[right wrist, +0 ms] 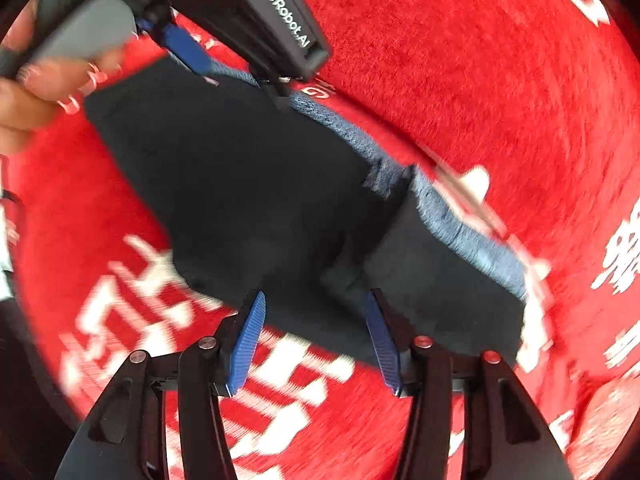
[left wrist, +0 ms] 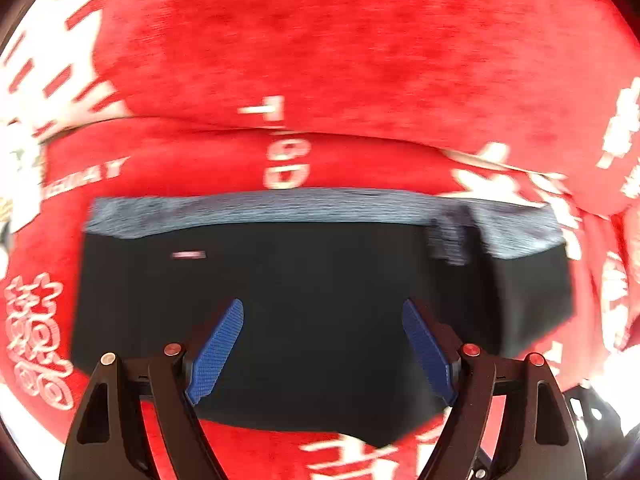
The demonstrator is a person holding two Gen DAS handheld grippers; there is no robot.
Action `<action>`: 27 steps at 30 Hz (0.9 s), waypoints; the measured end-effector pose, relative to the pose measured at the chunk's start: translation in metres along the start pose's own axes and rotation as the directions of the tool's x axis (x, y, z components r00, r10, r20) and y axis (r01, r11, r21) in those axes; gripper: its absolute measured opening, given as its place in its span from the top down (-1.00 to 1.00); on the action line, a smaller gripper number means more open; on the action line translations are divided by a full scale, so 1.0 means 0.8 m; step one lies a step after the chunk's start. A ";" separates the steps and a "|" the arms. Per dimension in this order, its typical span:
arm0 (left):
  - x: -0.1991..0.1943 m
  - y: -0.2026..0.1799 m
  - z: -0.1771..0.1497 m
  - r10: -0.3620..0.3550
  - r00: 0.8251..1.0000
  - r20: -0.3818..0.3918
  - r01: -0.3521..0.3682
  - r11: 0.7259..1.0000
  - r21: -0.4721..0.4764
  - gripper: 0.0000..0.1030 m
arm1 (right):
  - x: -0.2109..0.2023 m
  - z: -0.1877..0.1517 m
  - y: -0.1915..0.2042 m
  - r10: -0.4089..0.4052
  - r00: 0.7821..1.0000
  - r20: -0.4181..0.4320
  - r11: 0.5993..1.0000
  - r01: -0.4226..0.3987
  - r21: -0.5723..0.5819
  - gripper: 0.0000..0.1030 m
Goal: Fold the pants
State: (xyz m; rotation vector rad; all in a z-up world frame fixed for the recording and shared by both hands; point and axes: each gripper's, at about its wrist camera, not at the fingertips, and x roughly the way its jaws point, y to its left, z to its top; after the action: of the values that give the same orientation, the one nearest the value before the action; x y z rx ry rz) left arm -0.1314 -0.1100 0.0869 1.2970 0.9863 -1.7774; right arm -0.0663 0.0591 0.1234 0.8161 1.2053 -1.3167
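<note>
The pants (left wrist: pixel 312 300) are dark navy with a lighter blue knit waistband (left wrist: pixel 304 204). They lie folded into a compact rectangle on a red cloth. My left gripper (left wrist: pixel 322 312) is open and empty, its blue pads hovering over the middle of the pants. In the right wrist view the pants (right wrist: pixel 248 184) run diagonally, waistband (right wrist: pixel 460 224) along the upper right edge. My right gripper (right wrist: pixel 314 300) is open and empty at the near edge of the pants. The left gripper's body (right wrist: pixel 256 12), held by a hand (right wrist: pixel 36 84), sits at the pants' far corner.
A red plush cloth (left wrist: pixel 360 40) with white printed characters covers the whole surface, with a fold line across it beyond the waistband. It also shows in the right wrist view (right wrist: pixel 500 80). Both views are motion-blurred.
</note>
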 end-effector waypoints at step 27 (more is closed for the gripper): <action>0.057 -0.113 -0.037 -0.142 0.977 -0.158 0.157 0.984 0.086 0.38 | 0.089 -0.120 -0.233 0.446 0.849 0.284 0.111 -0.367 0.924 0.91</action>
State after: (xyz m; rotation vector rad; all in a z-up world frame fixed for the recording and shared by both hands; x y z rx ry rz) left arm -0.2091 -0.0475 0.0522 1.4705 1.1182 -1.8828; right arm -0.2753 0.1056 0.0675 1.9602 -0.0921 -1.4656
